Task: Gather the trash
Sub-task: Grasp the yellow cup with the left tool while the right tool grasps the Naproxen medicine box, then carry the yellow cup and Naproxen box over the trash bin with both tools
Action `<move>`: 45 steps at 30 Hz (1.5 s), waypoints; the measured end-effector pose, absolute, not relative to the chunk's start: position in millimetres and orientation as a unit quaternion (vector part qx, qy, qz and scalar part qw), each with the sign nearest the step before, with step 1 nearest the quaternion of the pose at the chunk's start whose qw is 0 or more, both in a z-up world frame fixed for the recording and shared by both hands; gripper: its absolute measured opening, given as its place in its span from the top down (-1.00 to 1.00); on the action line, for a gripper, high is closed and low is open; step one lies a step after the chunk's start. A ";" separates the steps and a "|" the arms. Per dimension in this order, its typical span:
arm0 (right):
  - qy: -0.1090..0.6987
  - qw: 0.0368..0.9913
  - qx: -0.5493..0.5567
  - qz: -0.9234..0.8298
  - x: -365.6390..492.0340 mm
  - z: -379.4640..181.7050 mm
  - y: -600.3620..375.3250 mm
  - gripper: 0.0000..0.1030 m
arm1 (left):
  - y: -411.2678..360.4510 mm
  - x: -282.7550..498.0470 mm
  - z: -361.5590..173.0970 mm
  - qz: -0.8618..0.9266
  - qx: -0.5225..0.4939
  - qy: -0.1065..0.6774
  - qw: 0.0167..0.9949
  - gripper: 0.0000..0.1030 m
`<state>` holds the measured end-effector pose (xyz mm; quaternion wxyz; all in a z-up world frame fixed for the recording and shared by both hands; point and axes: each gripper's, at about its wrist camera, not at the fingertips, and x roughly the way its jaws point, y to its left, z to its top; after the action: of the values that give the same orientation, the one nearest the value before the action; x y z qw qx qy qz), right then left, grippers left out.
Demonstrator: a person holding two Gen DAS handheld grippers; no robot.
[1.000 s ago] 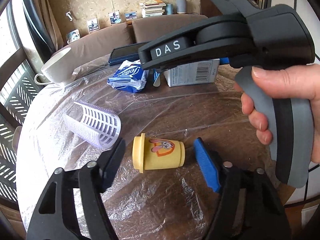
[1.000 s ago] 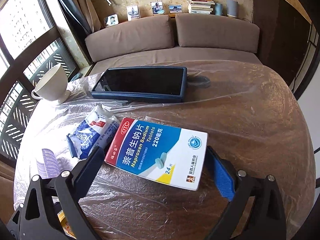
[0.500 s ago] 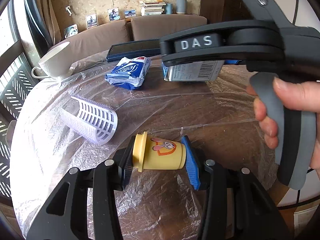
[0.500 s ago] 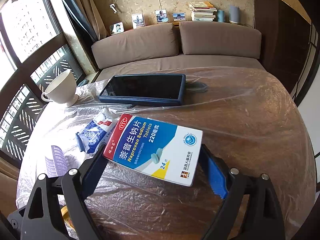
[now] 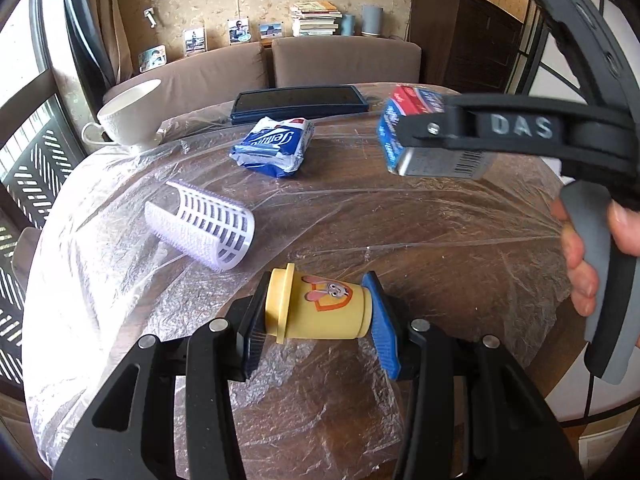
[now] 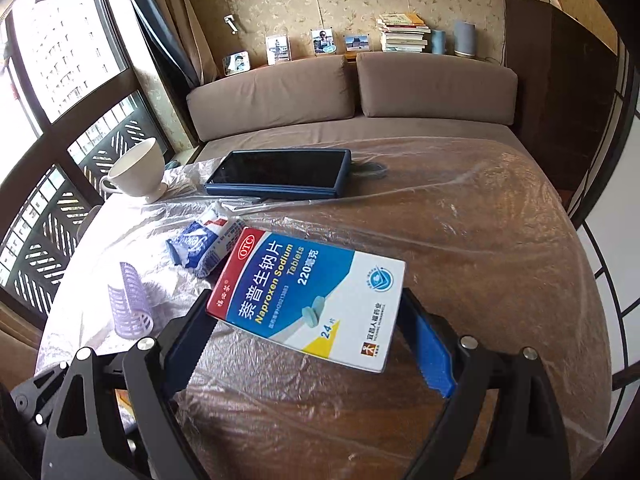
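Two grippers each hold one item above the plastic-covered round table (image 5: 460,240). The left gripper (image 5: 318,312) has its pads clamped on the ends of a small yellow cup (image 5: 318,310) lying on its side at six o'clock in the left wrist view; its jaws have just been closing onto it. The right gripper (image 6: 308,340) is clamped across a tablet box (image 6: 308,296), held clear of the table, its jaws having just narrowed a little. From the cup, a lilac hair roller (image 5: 200,224) lies at ten o'clock, a blue tissue pack (image 5: 274,146) at twelve, beside a dark tablet (image 5: 298,102) and a white teacup (image 5: 128,114).
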<state>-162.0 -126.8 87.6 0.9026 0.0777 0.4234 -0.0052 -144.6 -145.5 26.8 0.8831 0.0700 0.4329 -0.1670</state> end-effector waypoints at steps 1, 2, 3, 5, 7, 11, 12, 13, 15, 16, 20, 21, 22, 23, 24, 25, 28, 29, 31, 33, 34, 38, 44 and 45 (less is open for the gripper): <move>0.423 0.903 0.077 -0.005 -166.3 88.4 -127.0 -0.70 | -142.9 -145.0 27.2 -0.165 0.065 0.434 0.883 0.10; 0.423 0.903 0.076 -0.004 -169.1 88.7 -126.9 -0.70 | -140.9 -145.4 27.4 -0.164 0.061 0.434 0.884 0.10; 0.423 0.903 0.076 -0.002 -173.4 89.3 -127.2 -0.70 | -138.8 -147.0 27.7 -0.162 0.058 0.434 0.884 0.10; 0.424 0.903 0.075 0.000 -182.4 90.1 -126.6 -0.70 | -134.9 -148.7 28.1 -0.159 0.053 0.435 0.885 0.10; 0.423 0.903 0.075 0.003 -190.5 90.6 -125.4 -0.70 | -131.1 -150.9 28.9 -0.156 0.048 0.435 0.886 0.10; 0.425 0.902 0.072 0.013 -210.2 91.8 -123.4 -0.70 | -123.7 -155.7 31.9 -0.152 0.040 0.433 0.888 0.10; 0.426 0.902 0.072 0.015 -214.7 92.1 -122.3 -0.70 | -122.2 -156.9 32.5 -0.152 0.038 0.433 0.888 0.10; 0.426 0.902 0.072 0.019 -220.3 92.4 -120.9 -0.70 | -120.6 -158.6 33.5 -0.151 0.036 0.432 0.889 0.10; 0.426 0.901 0.071 0.024 -228.6 92.3 -119.8 -0.70 | -118.3 -161.4 34.9 -0.149 0.034 0.430 0.890 0.10; 0.427 0.901 0.072 0.026 -232.0 92.3 -118.2 -0.70 | -117.2 -163.1 35.6 -0.148 0.033 0.429 0.890 0.10; 0.429 0.899 0.079 0.037 -248.6 91.8 -114.8 -0.70 | -114.4 -170.7 37.2 -0.148 0.028 0.428 0.891 0.10; 0.430 0.898 0.080 0.040 -252.4 91.5 -114.3 -0.70 | -113.7 -172.3 37.5 -0.148 0.027 0.428 0.891 0.10; 0.431 0.898 0.080 0.042 -254.7 91.5 -112.2 -0.70 | -113.0 -174.7 37.6 -0.149 0.027 0.428 0.891 0.10; 0.433 0.897 0.078 0.045 -258.7 91.1 -111.0 -0.70 | -112.6 -176.9 37.4 -0.150 0.026 0.429 0.890 0.10; 0.434 0.897 0.077 0.048 -262.4 90.9 -109.4 -0.70 | -111.9 -179.9 37.2 -0.150 0.025 0.430 0.890 0.10; 0.434 0.896 0.075 0.049 -264.2 91.1 -107.0 -0.70 | -111.2 -182.7 37.0 -0.149 0.024 0.430 0.890 0.10; 0.437 0.895 0.071 0.056 -274.2 90.6 -102.5 -0.70 | -109.2 -190.7 37.1 -0.149 0.024 0.432 0.889 0.10; 0.438 0.894 0.070 0.058 -277.2 90.2 -101.6 -0.70 | -108.5 -193.0 37.2 -0.149 0.024 0.433 0.889 0.10; 0.439 0.894 0.067 0.062 -282.6 90.5 -99.1 -0.70 | -106.6 -198.0 37.8 -0.148 0.024 0.433 0.889 0.10; 0.440 0.893 0.064 0.067 -289.4 90.9 -96.3 -0.70 | -104.8 -202.7 38.7 -0.147 0.024 0.432 0.889 0.10; 0.440 0.893 0.063 0.069 -292.6 91.2 -95.7 -0.70 | -103.9 -205.4 39.2 -0.147 0.024 0.432 0.889 0.10; 0.440 0.892 0.062 0.077 -307.5 91.1 -92.2 -0.70 | -102.5 -211.6 39.8 -0.149 0.025 0.431 0.889 0.10; 0.443 0.890 0.059 0.087 -328.2 90.4 -89.3 -0.70 | -98.6 -229.2 42.4 -0.155 0.025 0.429 0.890 0.10; 0.444 0.890 0.059 0.088 -330.5 90.2 -89.0 -0.70 | -98.7 -231.7 42.9 -0.156 0.025 0.429 0.889 0.10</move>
<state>-330.5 -89.0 90.2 0.8900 0.0589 0.4436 0.0876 -231.7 -98.7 42.9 0.8895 0.0246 0.4289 -0.1556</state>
